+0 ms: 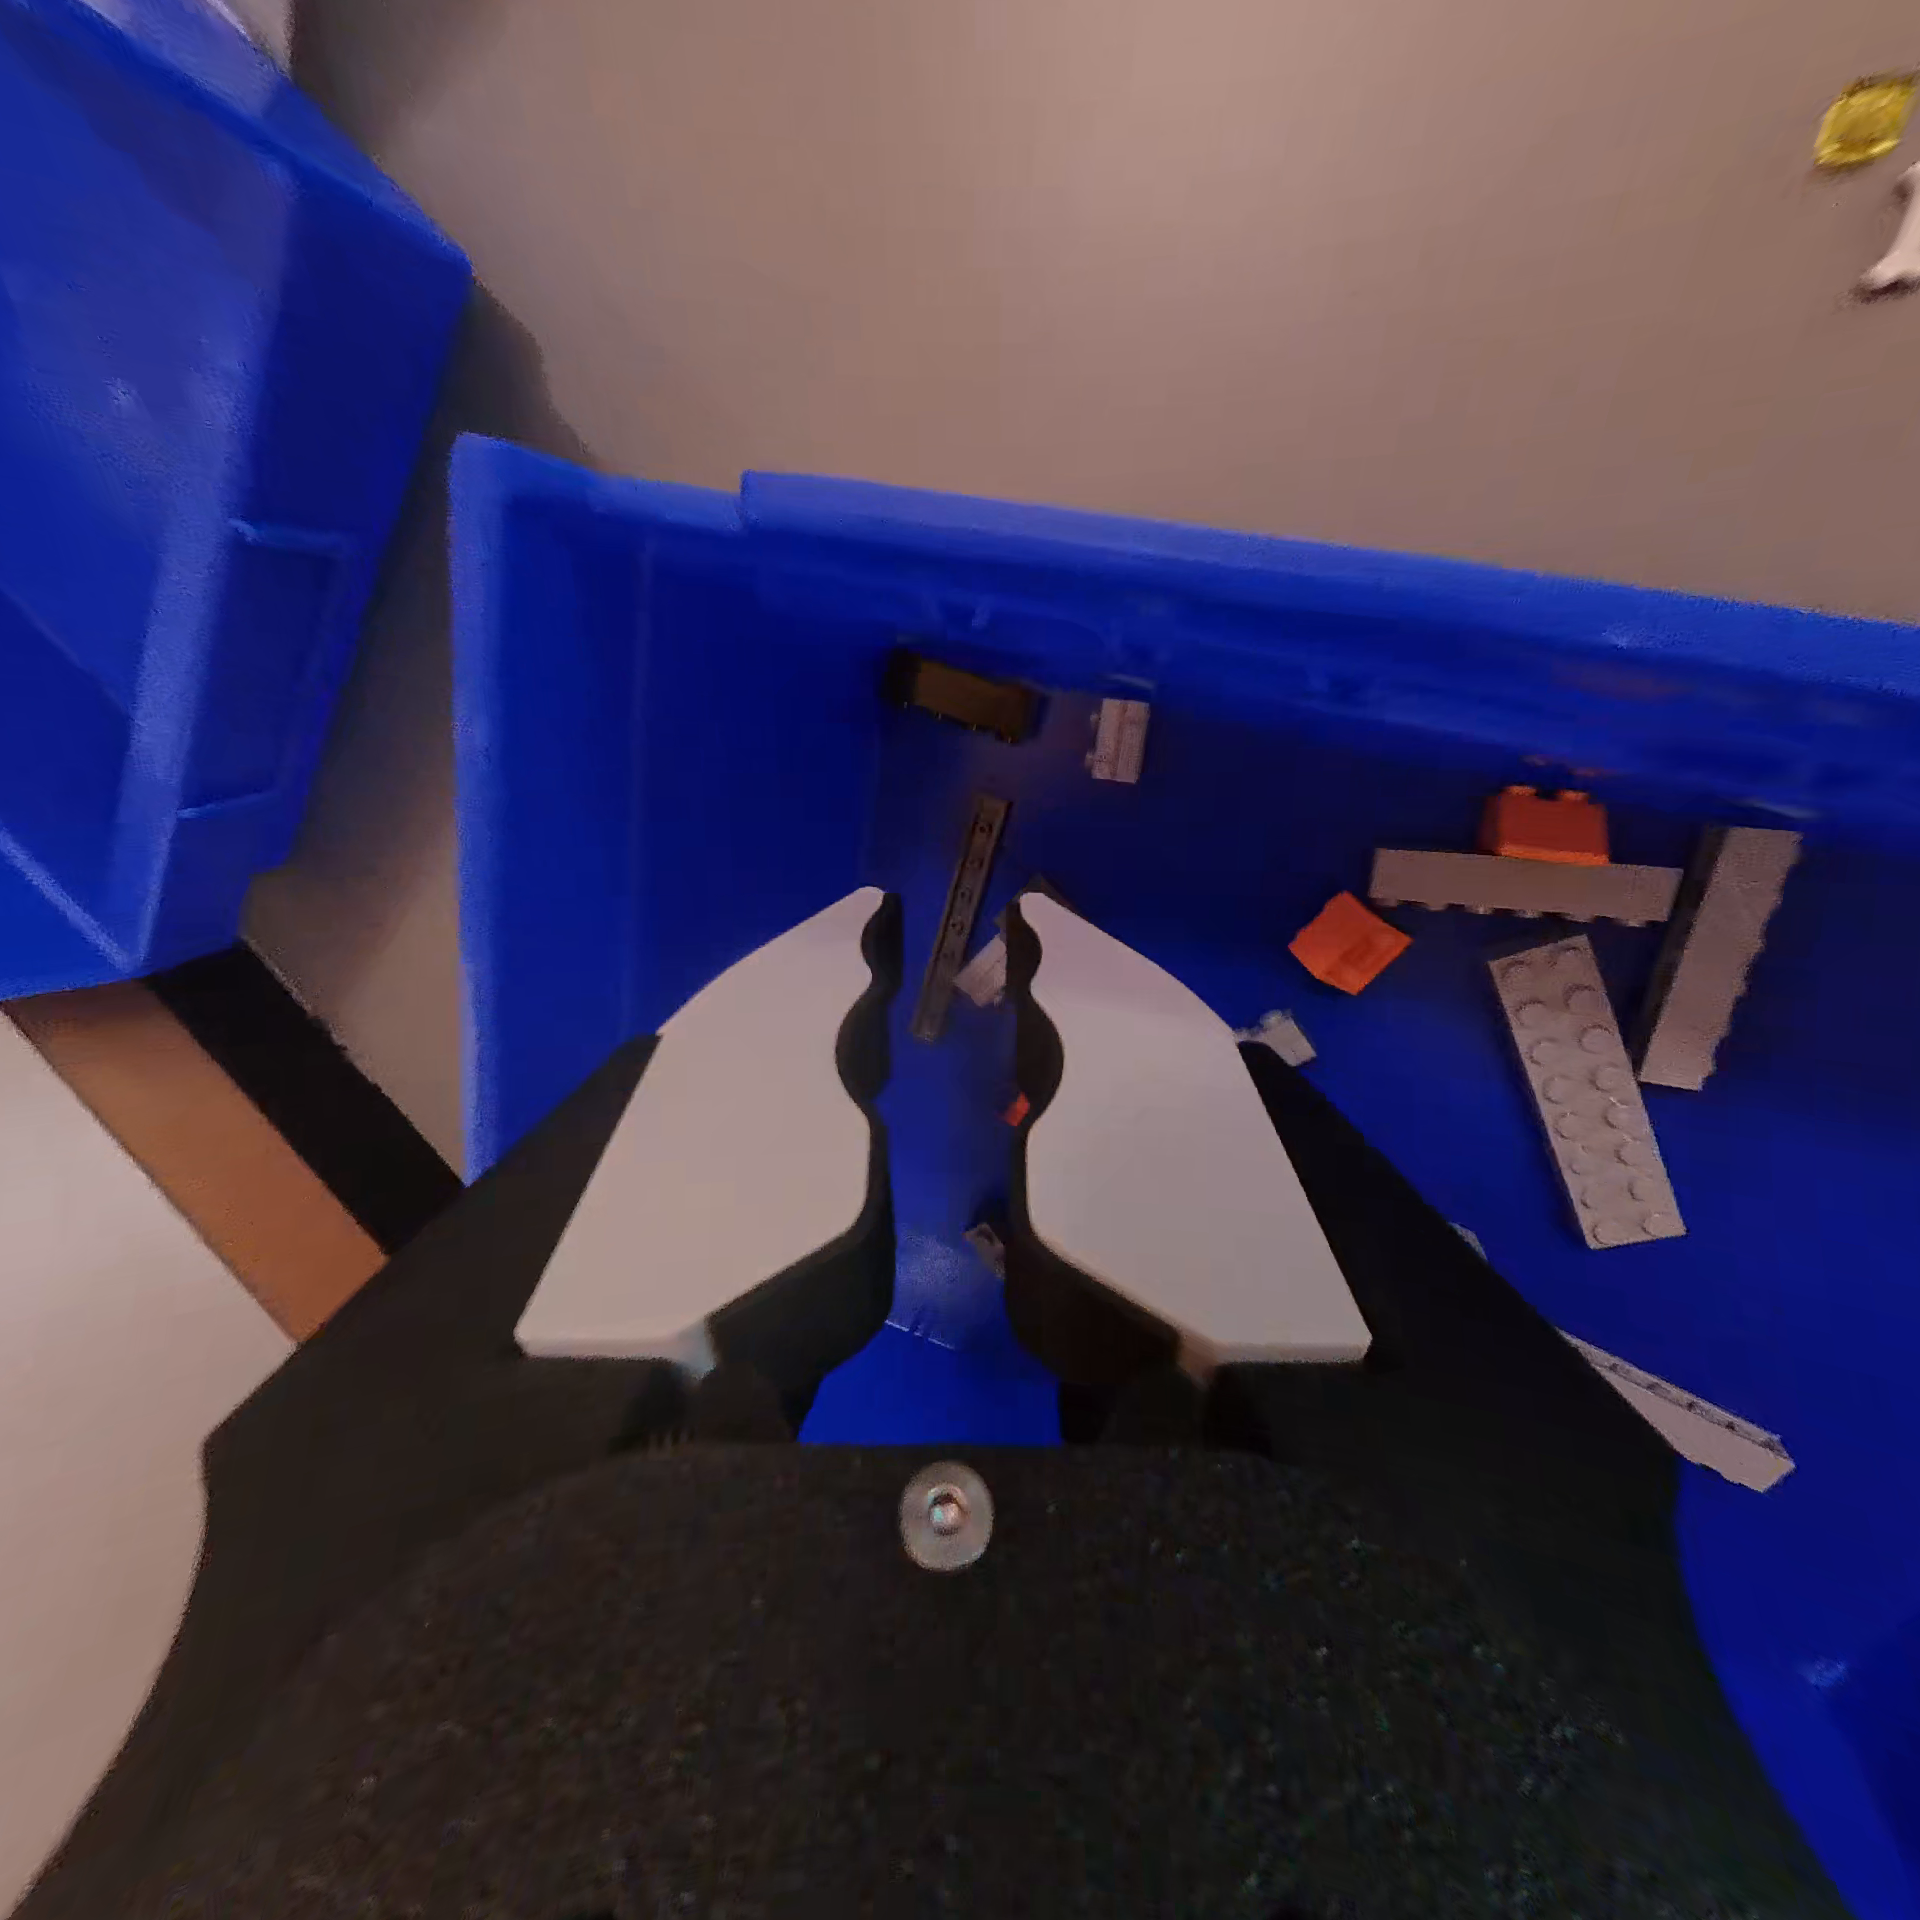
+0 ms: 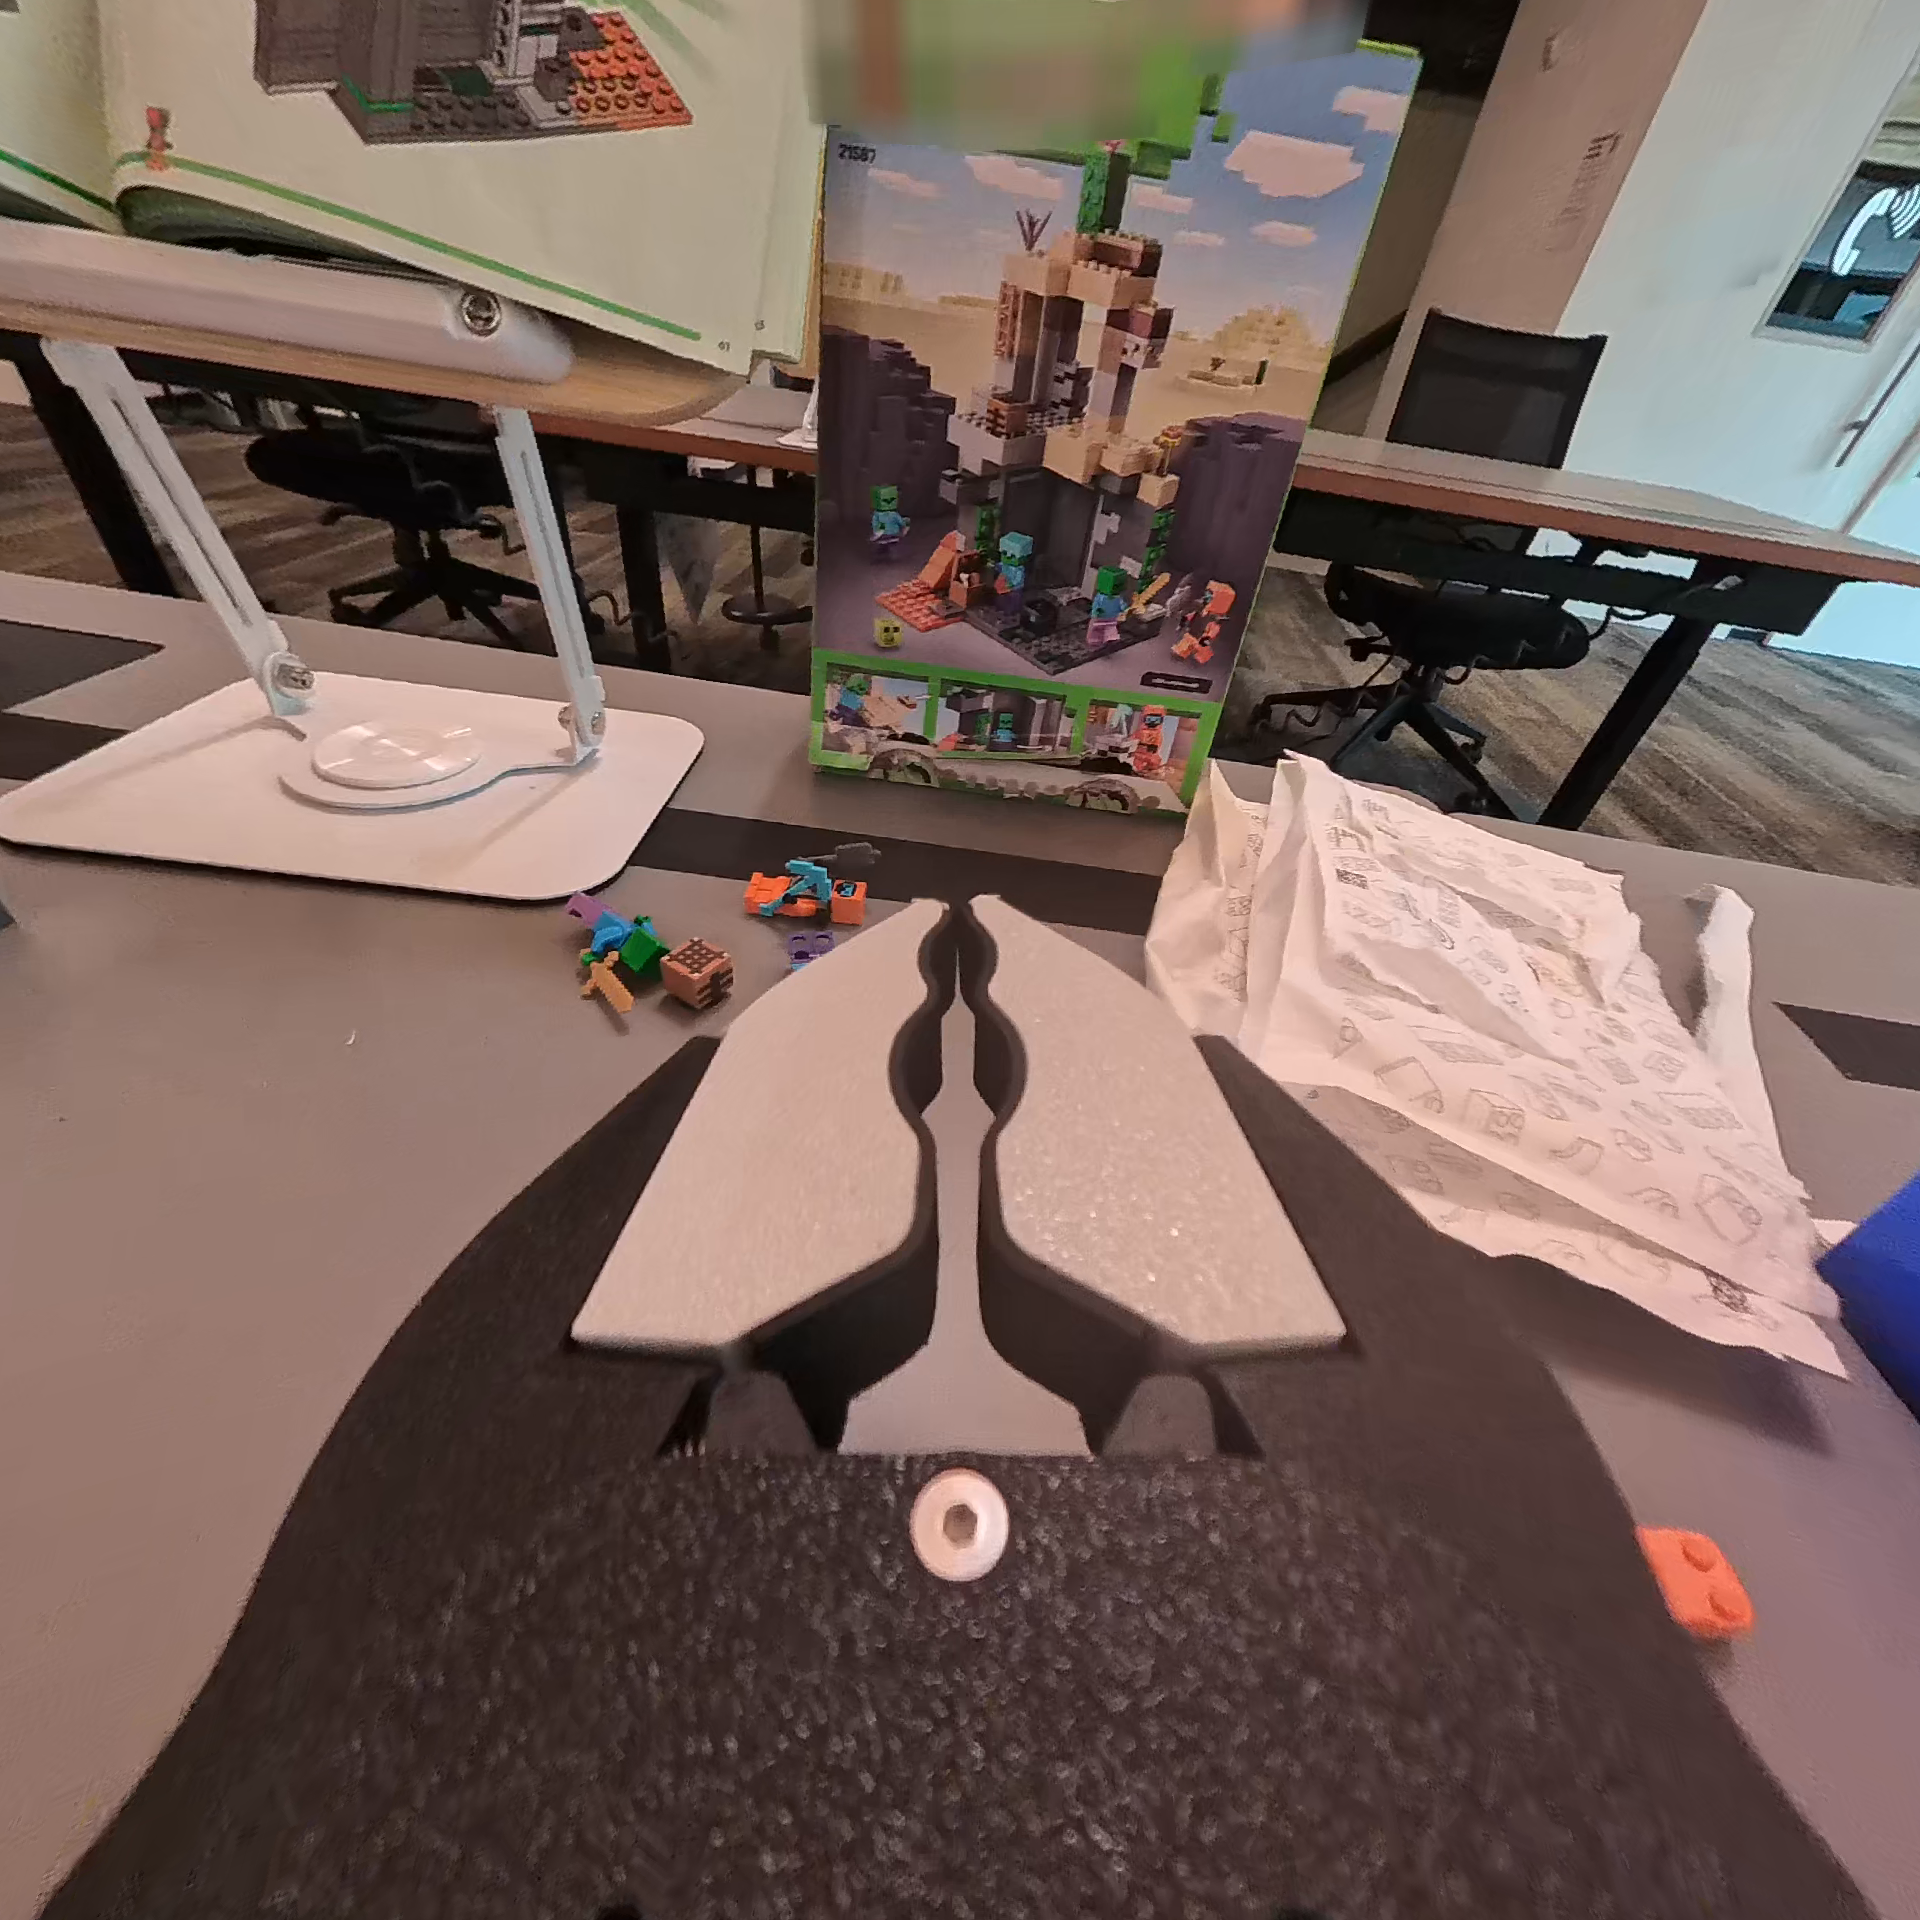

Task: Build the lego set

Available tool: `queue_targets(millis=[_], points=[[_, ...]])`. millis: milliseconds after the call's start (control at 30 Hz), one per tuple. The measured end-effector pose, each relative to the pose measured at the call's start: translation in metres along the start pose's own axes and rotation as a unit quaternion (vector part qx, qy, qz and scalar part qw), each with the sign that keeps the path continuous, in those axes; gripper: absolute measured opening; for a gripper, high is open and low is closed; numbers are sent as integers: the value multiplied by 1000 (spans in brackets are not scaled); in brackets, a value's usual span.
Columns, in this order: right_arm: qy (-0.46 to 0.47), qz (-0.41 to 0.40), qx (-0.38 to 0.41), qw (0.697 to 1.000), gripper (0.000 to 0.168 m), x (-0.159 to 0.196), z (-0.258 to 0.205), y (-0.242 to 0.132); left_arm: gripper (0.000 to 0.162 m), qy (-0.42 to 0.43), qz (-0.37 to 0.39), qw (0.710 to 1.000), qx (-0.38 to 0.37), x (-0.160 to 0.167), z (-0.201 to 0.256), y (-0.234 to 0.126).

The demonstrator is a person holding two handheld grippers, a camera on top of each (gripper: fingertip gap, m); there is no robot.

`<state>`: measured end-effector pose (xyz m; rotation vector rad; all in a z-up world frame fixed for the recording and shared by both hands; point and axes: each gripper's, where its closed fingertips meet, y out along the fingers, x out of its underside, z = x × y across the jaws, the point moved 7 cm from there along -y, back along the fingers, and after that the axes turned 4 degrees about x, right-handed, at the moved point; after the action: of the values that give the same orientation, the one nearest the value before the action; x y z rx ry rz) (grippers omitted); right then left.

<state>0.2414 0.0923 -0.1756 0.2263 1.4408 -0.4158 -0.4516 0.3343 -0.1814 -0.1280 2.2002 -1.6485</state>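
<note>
While the pick is lining up: left gripper (image 1: 951, 904) is hanging over the blue bin (image 1: 665, 790), jaws a little apart, holding nothing.
Target, my guess: thin dark strip (image 1: 961, 914), mid-frame, is showing between the tips; a small pale piece (image 1: 982, 977) is crowding it.
Doing it well: going down squarely and pinching only the strip.
Other pieces: grey plate (image 1: 1584, 1091) and orange bricks (image 1: 1345, 940) are lying centre right.
Right gripper (image 2: 958, 914): nearly together, empty, facing the set box (image 2: 1039, 468), upper centre.
Loose minifigure parts (image 2: 644, 956): lying left of its tips.
</note>
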Motion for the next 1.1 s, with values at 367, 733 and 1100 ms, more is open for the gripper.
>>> queue_targets(millis=[367,733,1100], points=[[-42,17,-51,998,0,0,-15,0,21,-5,-59,994,89,0,-10,38],[-43,14,-44,998,0,1,-14,1,9,-15,-71,989,133,-2,-9,44],[-35,11,-41,998,0,-1,-15,0,8,-17,-72,990,123,-1,-1,33]])
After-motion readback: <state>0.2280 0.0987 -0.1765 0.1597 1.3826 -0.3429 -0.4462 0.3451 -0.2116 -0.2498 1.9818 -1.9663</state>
